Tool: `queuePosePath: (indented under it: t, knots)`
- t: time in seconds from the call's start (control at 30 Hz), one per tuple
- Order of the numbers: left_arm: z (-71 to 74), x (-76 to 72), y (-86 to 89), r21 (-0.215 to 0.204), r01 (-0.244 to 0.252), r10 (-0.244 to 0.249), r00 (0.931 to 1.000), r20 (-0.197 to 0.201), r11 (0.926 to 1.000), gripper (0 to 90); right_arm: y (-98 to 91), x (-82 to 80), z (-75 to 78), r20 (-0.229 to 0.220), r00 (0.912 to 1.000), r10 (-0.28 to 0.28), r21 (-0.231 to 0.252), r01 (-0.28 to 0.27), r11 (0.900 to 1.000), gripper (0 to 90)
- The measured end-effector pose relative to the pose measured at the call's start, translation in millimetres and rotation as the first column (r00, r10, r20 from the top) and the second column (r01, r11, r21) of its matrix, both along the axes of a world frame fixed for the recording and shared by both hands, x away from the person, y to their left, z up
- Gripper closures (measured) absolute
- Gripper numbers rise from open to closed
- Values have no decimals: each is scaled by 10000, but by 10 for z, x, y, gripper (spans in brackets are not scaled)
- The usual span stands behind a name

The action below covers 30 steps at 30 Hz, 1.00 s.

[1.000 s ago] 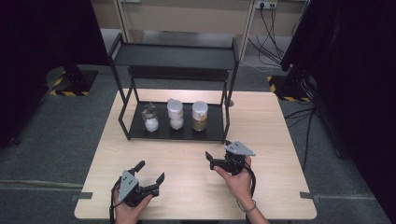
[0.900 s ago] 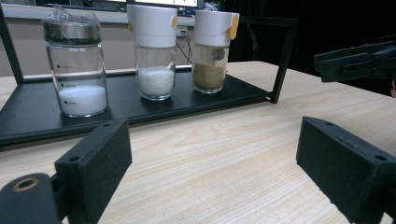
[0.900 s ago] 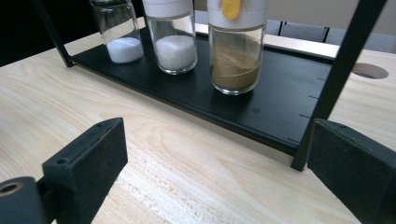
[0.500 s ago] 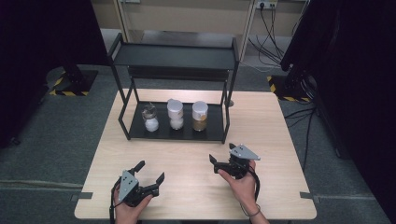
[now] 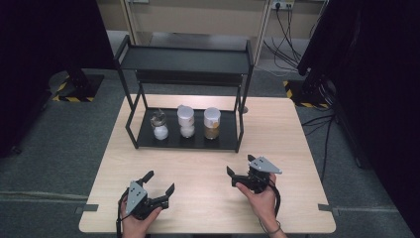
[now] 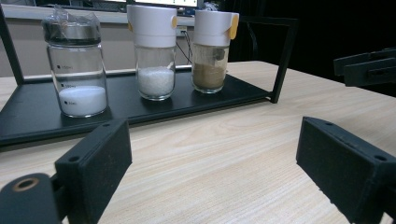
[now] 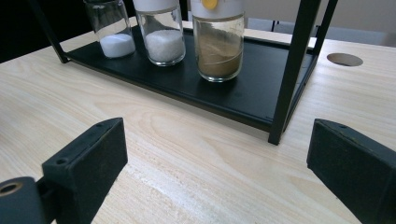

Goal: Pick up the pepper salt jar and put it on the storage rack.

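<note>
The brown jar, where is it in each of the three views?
High view: brown jar is rightmost of three on the rack's lower shelf.
Left gripper view: rightmost jar, upper centre.
Right gripper view: rightmost jar, top centre.
Shared landmark: the middle white-powder jar beside it.

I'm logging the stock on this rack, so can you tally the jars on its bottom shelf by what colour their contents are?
White contents: 2, the steel-capped jar and the middle white-lidded jar
Brown contents: 1, the brown-powder jar
Total: 3 jars, all standing on the rack's bottom shelf
</note>
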<state>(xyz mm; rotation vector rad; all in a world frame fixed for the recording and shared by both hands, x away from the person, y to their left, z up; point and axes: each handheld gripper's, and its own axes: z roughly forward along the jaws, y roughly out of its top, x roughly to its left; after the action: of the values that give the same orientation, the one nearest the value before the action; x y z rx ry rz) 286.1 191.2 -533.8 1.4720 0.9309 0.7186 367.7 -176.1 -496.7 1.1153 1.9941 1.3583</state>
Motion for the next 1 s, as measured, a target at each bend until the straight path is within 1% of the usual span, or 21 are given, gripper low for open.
queuePosePath:
  t: [0.27,1.0]
  knots:
    - [0,-2,-3,13,-15,15,10000,8,10000,101,-59,-48,19,65,10000,-71,58,70,10000,54]
    - [0,-2,-3,21,-28,28,10000,0,10000,101,-231,-187,-31,-31,9997,-259,82,259,9996,53]
